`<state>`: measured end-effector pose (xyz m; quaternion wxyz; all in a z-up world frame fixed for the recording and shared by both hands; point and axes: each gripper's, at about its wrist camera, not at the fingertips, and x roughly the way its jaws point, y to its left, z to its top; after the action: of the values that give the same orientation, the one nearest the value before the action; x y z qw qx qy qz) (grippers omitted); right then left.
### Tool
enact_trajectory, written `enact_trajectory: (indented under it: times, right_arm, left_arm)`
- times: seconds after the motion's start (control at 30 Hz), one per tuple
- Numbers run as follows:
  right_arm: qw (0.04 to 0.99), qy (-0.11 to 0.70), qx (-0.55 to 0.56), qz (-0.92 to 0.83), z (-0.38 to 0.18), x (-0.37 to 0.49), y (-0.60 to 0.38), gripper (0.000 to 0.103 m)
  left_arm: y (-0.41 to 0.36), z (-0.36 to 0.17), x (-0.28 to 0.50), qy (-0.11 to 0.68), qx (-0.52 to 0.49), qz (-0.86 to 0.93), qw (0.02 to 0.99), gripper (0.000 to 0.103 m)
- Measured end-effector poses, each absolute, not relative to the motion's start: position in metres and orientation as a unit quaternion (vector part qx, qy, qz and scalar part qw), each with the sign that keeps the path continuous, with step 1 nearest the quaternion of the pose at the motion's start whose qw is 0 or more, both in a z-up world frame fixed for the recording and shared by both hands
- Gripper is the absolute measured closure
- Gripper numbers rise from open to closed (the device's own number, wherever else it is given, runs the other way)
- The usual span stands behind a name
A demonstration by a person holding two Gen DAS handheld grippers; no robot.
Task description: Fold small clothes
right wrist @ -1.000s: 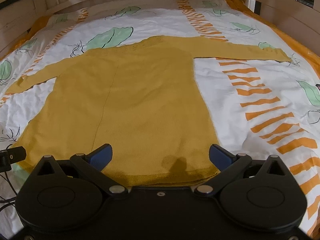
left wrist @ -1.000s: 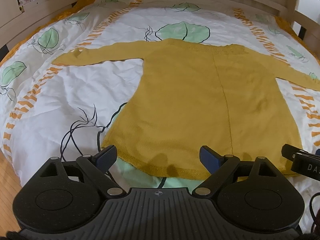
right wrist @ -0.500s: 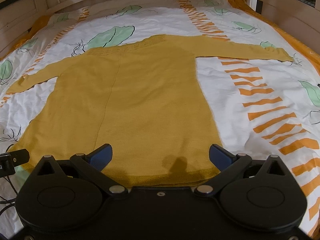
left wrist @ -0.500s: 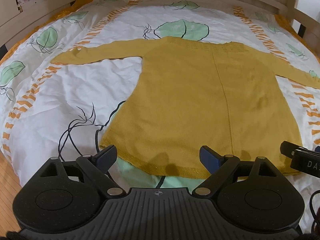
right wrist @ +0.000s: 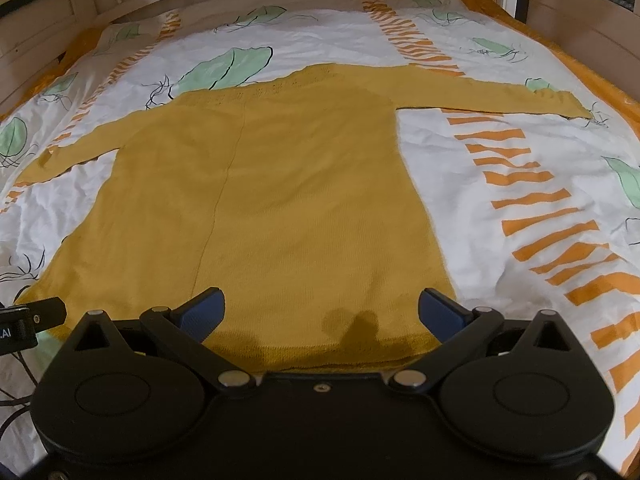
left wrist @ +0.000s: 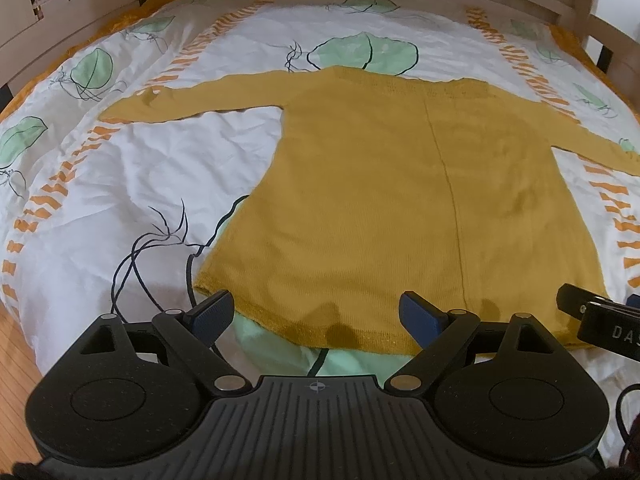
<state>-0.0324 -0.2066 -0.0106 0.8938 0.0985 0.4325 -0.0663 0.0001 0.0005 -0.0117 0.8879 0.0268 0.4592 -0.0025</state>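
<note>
White bedding [left wrist: 132, 184] printed with green leaves and orange stripes is spread under a yellow sweater [left wrist: 400, 200], which is laid flat with both sleeves out and its hem nearest the cameras. Compared with 1 second ago, more of the sweater is seen, so both grippers have been drawn slightly back. The left gripper [left wrist: 316, 316] and right gripper [right wrist: 320, 312] are held released above the hem, and no fold is started yet.

White letters "DA" show on the right claw [left wrist: 600, 326]; ".AI" on the left claw [right wrist: 24, 322].
</note>
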Motion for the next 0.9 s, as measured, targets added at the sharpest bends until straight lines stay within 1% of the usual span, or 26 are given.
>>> enact_trajectory:
  times: [0.9]
  right_arm:
    - [0.888, 0.444, 0.111, -0.053, -0.0173, -0.0309, -0.2069, 0.0]
  left_arm:
    - [0.0028, -0.0157, 0.001, 0.466, 0.022, 0.0, 0.885, 0.013]
